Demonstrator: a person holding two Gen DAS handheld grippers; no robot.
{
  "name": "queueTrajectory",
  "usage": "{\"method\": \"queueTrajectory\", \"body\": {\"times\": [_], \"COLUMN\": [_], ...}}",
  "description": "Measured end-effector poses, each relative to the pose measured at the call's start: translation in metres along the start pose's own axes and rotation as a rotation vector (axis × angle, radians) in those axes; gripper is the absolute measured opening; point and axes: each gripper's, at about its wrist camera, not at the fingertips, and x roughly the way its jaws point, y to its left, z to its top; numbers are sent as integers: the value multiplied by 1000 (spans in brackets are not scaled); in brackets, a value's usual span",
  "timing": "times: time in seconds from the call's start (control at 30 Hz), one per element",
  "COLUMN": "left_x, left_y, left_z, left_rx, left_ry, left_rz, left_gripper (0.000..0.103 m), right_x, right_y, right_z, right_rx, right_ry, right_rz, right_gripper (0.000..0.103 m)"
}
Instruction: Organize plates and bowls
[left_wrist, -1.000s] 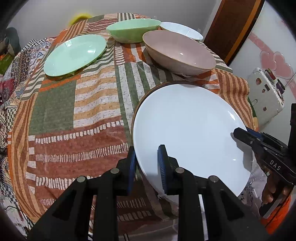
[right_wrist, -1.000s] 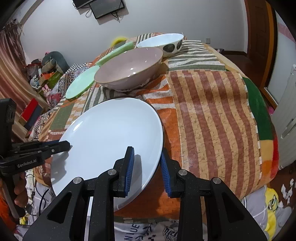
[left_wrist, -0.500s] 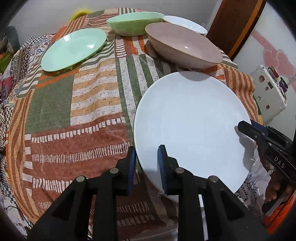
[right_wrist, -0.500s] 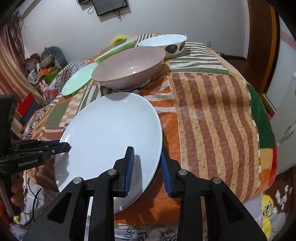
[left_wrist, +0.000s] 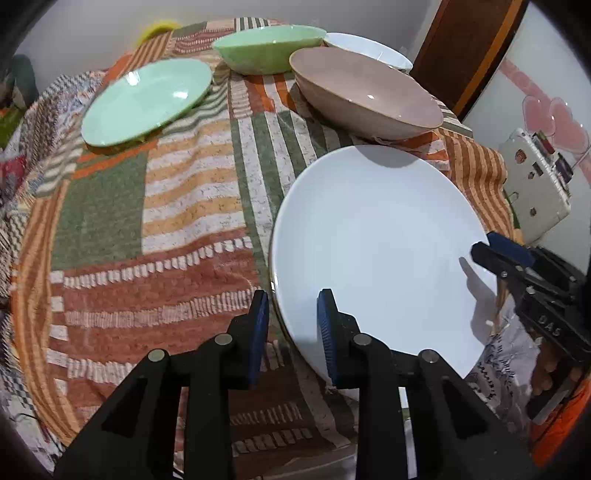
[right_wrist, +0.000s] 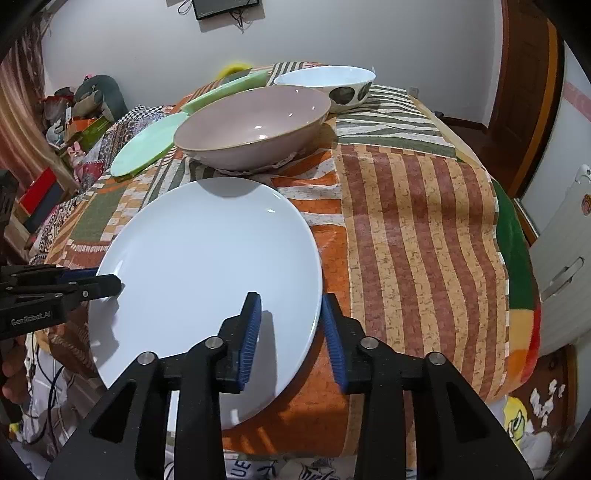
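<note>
A large white plate (left_wrist: 376, 240) is held up over the near edge of the table, also in the right wrist view (right_wrist: 207, 266). My left gripper (left_wrist: 291, 321) is shut on its left rim and my right gripper (right_wrist: 290, 328) is shut on its right rim. Behind it stand a pink bowl (left_wrist: 365, 92), a green bowl (left_wrist: 269, 48), a green plate (left_wrist: 147, 99) and a white bowl with dark spots (right_wrist: 328, 86). Each gripper shows in the other's view: the right (left_wrist: 517, 266), the left (right_wrist: 85, 286).
A striped patchwork cloth (right_wrist: 413, 221) covers the table. A white cabinet (left_wrist: 535, 184) and a brown door (right_wrist: 524, 92) stand to the right. Clutter (right_wrist: 66, 122) lies at the far left.
The white plate has moved forward toward the pink bowl, with both grippers still on its rim. The bowls and green plate have not moved.
</note>
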Motion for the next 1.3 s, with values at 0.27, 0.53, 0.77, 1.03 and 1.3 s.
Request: {"method": "queueTrajectory", "body": {"times": [0.27, 0.53, 0.77, 1.03, 1.3], "left_x": [-41, -98, -118, -100, -60], "left_y": [11, 43, 97, 167, 215], "left_z": [9, 26, 45, 65, 94], "left_rx": [19, 41, -25, -138, -186], "left_ry": [-91, -256, -316, -282, -260], "left_rz": [12, 113, 156, 177, 179], "left_gripper": [29, 46, 53, 53, 53], "right_x": [-28, -46, -34, 8, 50], "right_y": [10, 42, 85, 126, 144], "right_z": [15, 45, 74, 107, 137], "right_rx": [-27, -85, -132, -144, -167], "right_ry": [-73, -163, -196, -156, -111], "right_rz": [-18, 9, 63, 104, 97], "right_gripper": [43, 55, 62, 62, 62]}}
